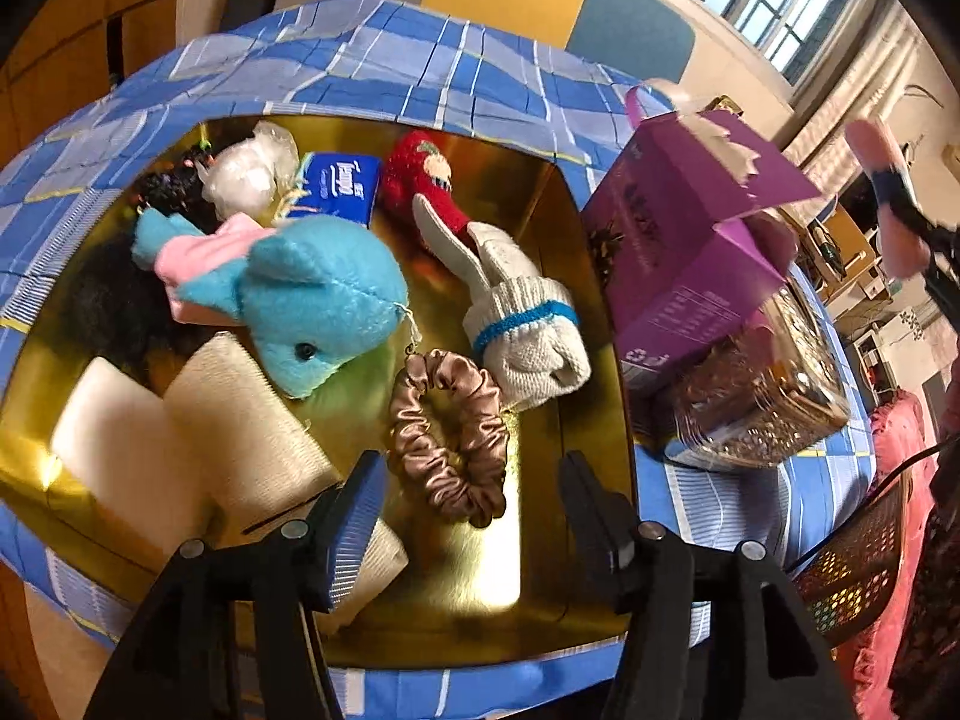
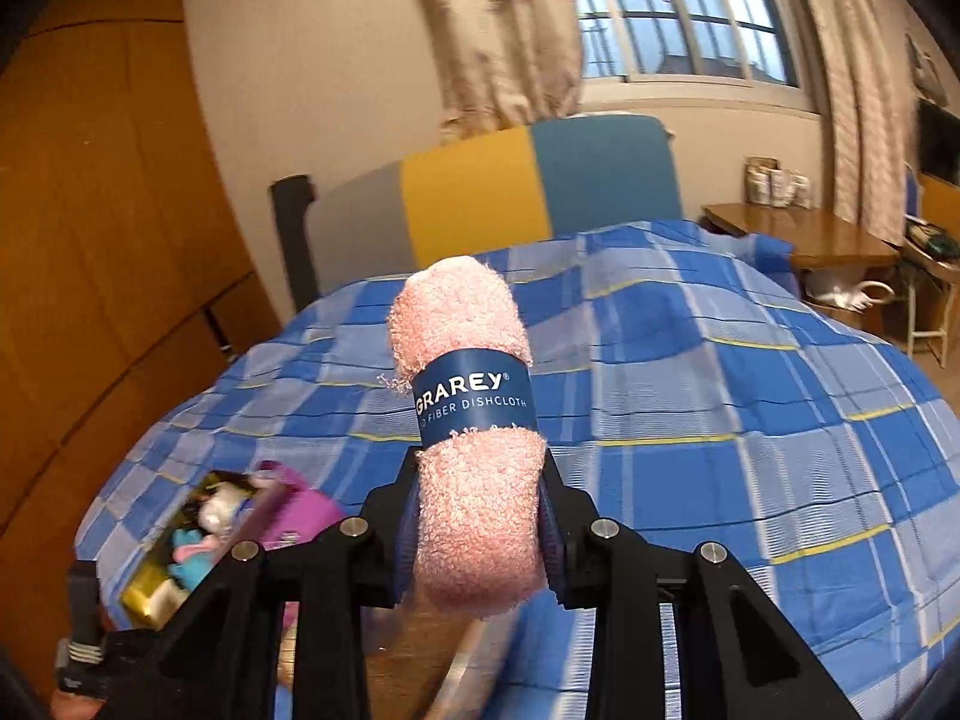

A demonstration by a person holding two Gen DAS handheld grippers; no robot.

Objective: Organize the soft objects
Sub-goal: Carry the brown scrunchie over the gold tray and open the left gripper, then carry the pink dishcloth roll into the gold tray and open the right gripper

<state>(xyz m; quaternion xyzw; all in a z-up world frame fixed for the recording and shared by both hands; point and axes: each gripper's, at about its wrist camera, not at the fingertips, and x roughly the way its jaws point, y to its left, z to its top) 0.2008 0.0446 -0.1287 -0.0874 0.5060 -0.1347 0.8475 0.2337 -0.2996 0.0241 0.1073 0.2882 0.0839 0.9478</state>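
A gold tray [image 1: 540, 600] on the blue checked bed holds soft items: a blue plush whale [image 1: 324, 300], a white knit sock with a blue band [image 1: 528, 324], a red knit toy [image 1: 420, 180] and a brown satin scrunchie [image 1: 450, 438]. My left gripper [image 1: 474, 516] hangs open over the tray's near side. The scrunchie lies just ahead of its fingertips, untouched. My right gripper [image 2: 480, 516] is shut on a pink rolled dishcloth [image 2: 468, 420] with a blue paper band, held upright above the bed. That dishcloth [image 1: 894, 204] also shows blurred at the far right of the left wrist view.
Beige rolled cloths [image 1: 252, 432], a white block [image 1: 114, 432], a blue tissue pack [image 1: 342, 186] and a plastic bag [image 1: 252, 174] also lie in the tray. A torn purple box [image 1: 678, 240] and a clear patterned box [image 1: 762, 396] stand right of it. A wooden desk [image 2: 810, 234] sits beyond the bed.
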